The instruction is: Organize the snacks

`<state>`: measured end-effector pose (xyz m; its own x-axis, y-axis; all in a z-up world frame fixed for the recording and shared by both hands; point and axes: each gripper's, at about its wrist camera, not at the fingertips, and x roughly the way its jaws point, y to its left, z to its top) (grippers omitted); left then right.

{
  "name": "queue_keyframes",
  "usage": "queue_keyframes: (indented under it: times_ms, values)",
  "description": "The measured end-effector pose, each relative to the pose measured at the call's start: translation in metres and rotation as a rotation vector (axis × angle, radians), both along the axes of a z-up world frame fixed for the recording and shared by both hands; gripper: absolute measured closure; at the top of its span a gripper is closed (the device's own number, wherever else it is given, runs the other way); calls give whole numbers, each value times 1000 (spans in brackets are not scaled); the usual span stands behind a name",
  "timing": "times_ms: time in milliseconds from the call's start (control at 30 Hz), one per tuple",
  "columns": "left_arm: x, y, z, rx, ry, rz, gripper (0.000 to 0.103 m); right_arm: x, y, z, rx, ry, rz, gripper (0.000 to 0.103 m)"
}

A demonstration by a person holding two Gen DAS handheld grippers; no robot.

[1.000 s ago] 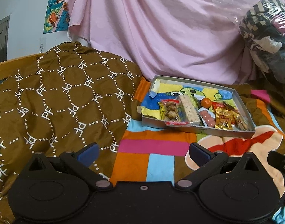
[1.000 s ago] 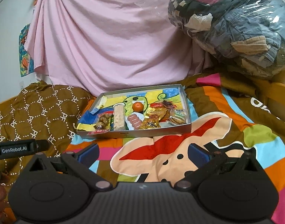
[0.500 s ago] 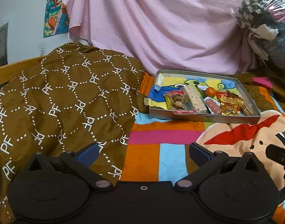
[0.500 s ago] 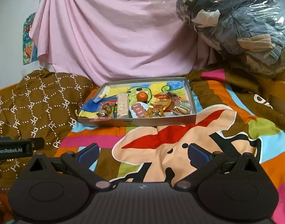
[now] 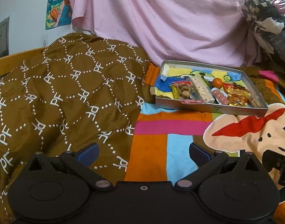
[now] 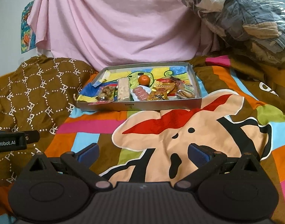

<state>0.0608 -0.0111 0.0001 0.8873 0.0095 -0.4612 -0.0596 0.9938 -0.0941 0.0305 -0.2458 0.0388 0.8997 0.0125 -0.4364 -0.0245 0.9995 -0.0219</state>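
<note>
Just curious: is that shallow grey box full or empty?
Partly full: the shallow grey box holds snack packets along its near side; its far half shows bare cartoon lining.

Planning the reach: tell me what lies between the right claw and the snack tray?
Only bare cartoon bedspread between the right claw and the snack tray, per the right wrist view.

A shallow grey tray (image 6: pixel 138 106) lies flat on the bed, well ahead of both tools and apart from them. Along its near edge sit a packet of brown nuggets (image 6: pixel 106 93), a long pale bar (image 6: pixel 123 90), a small pack of pink sausages (image 6: pixel 140 93), gold-and-red wrappers (image 6: pixel 160 91) and biscuits (image 6: pixel 187 93). Behind them rests 1 small orange (image 6: pixel 144 79).
</note>
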Motion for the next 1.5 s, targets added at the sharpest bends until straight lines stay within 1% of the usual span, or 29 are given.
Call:
queue_keyframes:
  times_ms: [433, 1033, 1500]
  values:
    - [-5, 1, -1, 3, -1, 9, 1, -8, 1, 0, 2, -38, -3, 0]
    - [-5, 4, -1, 6, -1, 13, 1, -6, 3, -2, 14, -23, 1, 0]
    - [-5, 3, -1, 10, -2, 13, 1, -7, 4, -2, 12, -29, 4, 0]
